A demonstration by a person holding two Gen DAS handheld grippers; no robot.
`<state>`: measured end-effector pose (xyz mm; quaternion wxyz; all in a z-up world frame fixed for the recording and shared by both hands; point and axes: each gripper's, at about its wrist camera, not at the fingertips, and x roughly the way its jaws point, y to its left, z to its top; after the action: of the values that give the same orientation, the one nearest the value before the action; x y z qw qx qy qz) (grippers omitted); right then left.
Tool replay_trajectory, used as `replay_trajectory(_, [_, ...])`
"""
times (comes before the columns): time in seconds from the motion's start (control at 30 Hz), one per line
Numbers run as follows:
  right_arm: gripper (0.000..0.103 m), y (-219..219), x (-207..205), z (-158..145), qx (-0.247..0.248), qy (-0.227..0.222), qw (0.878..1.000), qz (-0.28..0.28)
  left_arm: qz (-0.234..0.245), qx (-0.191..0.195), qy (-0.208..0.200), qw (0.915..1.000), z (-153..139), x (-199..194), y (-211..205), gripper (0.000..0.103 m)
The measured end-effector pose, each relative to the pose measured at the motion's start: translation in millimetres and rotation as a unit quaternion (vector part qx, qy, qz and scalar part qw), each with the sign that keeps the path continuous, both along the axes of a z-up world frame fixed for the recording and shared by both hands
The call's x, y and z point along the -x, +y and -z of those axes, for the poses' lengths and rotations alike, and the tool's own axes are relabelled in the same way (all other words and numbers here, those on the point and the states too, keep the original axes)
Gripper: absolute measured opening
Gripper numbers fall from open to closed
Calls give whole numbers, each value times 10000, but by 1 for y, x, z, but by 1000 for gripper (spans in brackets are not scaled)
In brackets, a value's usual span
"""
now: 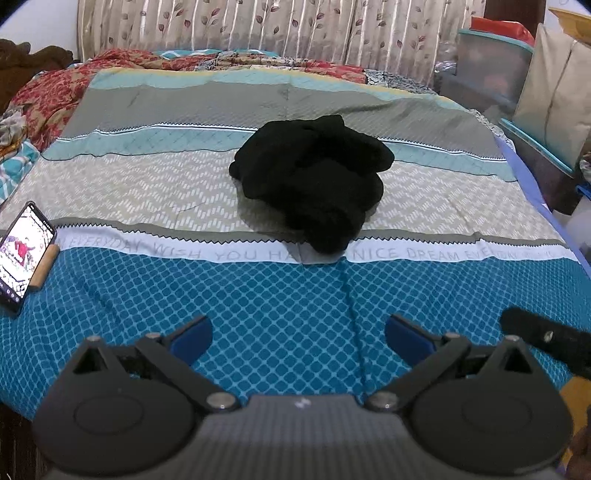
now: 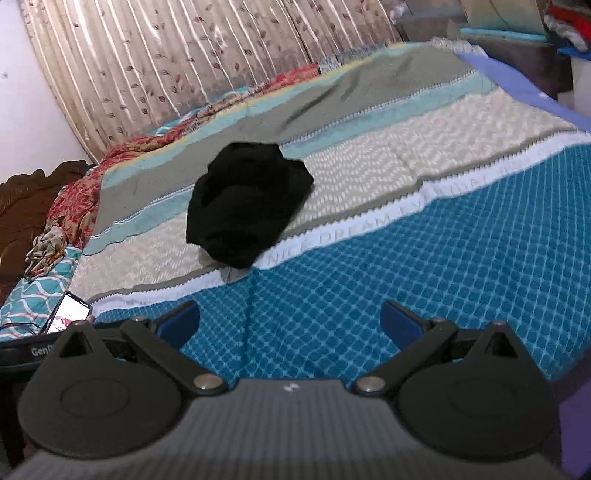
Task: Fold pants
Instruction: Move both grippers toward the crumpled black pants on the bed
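Observation:
Black pants [image 1: 314, 181] lie crumpled in a heap in the middle of the bed, on the striped sheet [image 1: 147, 184]. In the right wrist view the same pants [image 2: 247, 203] sit up and left of centre. My left gripper [image 1: 299, 336] hovers open over the blue diamond band near the bed's front edge, well short of the pants, with nothing between its blue pads. My right gripper [image 2: 290, 321] is open too, also over the blue band and empty. A black part of the right gripper [image 1: 546, 339] shows at the right edge of the left wrist view.
A lit phone [image 1: 22, 258] leans on a wooden stand at the bed's left front edge. Red patterned bedding [image 1: 48, 96] is bunched at the far left. Plastic storage bins [image 1: 491, 66] and pillows stand beyond the right side. A leaf-print curtain [image 1: 258, 26] hangs behind the bed.

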<state>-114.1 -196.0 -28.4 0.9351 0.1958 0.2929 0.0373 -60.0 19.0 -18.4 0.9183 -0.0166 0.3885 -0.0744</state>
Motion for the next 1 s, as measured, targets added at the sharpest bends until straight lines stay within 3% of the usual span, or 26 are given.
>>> replay_trajectory(0.37, [103, -7, -1, 2, -88, 95, 9997, 203, -146, -197, -63, 9997, -4, 2, 6, 103])
replay_trajectory(1.0, [103, -7, -20, 13, -100, 479, 9987, 165, -273, -438, 507, 9974, 20, -25, 13, 103])
